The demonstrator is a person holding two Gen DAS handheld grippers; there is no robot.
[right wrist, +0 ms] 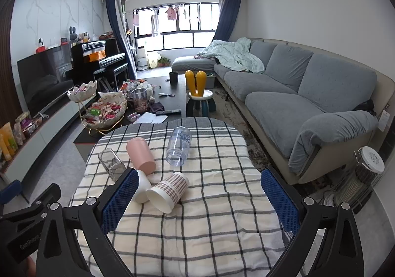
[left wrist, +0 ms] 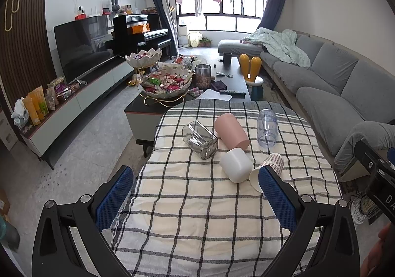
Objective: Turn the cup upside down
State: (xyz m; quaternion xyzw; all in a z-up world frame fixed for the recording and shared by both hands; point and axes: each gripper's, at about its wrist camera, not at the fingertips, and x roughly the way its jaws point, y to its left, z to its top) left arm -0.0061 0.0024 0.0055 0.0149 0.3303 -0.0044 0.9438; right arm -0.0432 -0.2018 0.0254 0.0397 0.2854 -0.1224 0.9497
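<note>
Several cups lie on their sides on a checked cloth table [left wrist: 197, 203] [right wrist: 209, 203]: a pink cup [left wrist: 230, 133] [right wrist: 140, 156], a white cup [left wrist: 237, 164] [right wrist: 143, 189], a plaid paper cup [left wrist: 267, 170] [right wrist: 169, 190], a clear plastic cup [left wrist: 266, 127] [right wrist: 179, 146] and a square glass cup [left wrist: 200, 140] [right wrist: 111, 163]. My left gripper [left wrist: 196, 193] is open and empty, above the near part of the table. My right gripper [right wrist: 197, 194] is open and empty, with the paper cup just beyond its left finger.
A dark coffee table [left wrist: 229, 79] with snack bowls [left wrist: 167, 82] stands beyond the table. A grey sofa [right wrist: 296, 84] runs along the right. A TV unit [left wrist: 81, 94] lines the left wall. A heater [right wrist: 363, 175] stands on the floor at right.
</note>
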